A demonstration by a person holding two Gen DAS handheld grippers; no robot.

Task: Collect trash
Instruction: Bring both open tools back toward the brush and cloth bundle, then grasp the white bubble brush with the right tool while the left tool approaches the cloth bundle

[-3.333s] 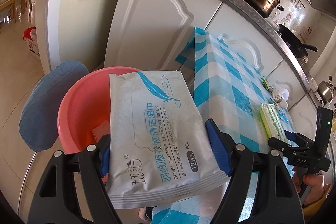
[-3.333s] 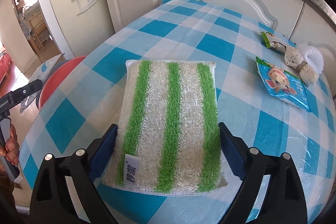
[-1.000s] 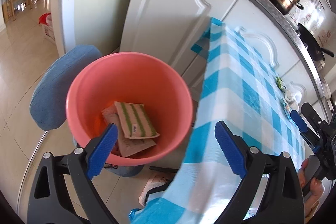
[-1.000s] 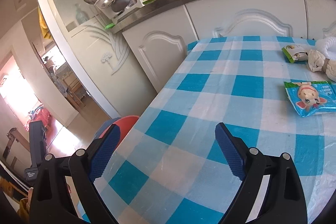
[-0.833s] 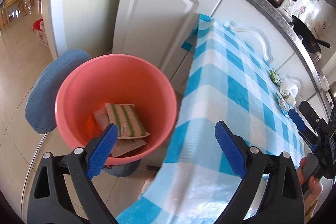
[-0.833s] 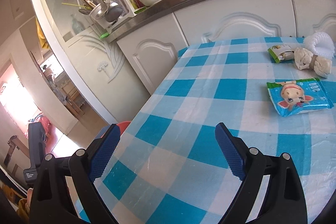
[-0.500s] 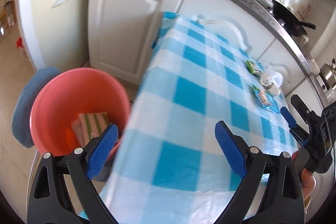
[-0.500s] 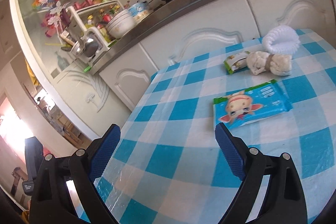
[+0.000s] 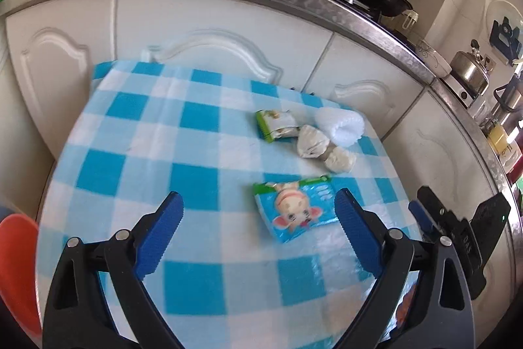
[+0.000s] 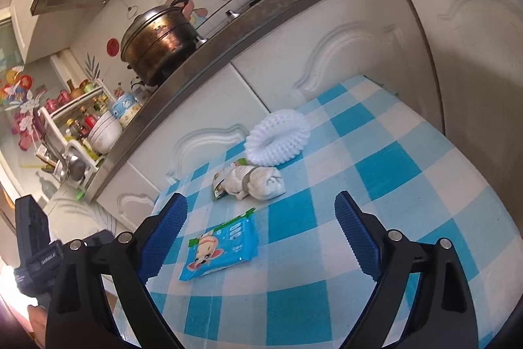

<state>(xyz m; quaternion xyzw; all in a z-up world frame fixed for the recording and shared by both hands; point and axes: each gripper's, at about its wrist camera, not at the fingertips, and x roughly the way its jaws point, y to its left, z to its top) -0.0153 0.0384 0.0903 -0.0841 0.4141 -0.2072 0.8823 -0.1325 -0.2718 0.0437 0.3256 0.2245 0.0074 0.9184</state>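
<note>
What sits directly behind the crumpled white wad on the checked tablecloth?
Behind the crumpled white wad sits a white foam net ring, and a green-edged packet pokes out beside it. The packet's far end is covered in the right wrist view.

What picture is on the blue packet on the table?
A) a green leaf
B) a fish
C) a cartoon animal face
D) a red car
C: the blue packet shows a cartoon animal face with big ears, and it lies flat on the checked tablecloth in front of the open left gripper.
</note>
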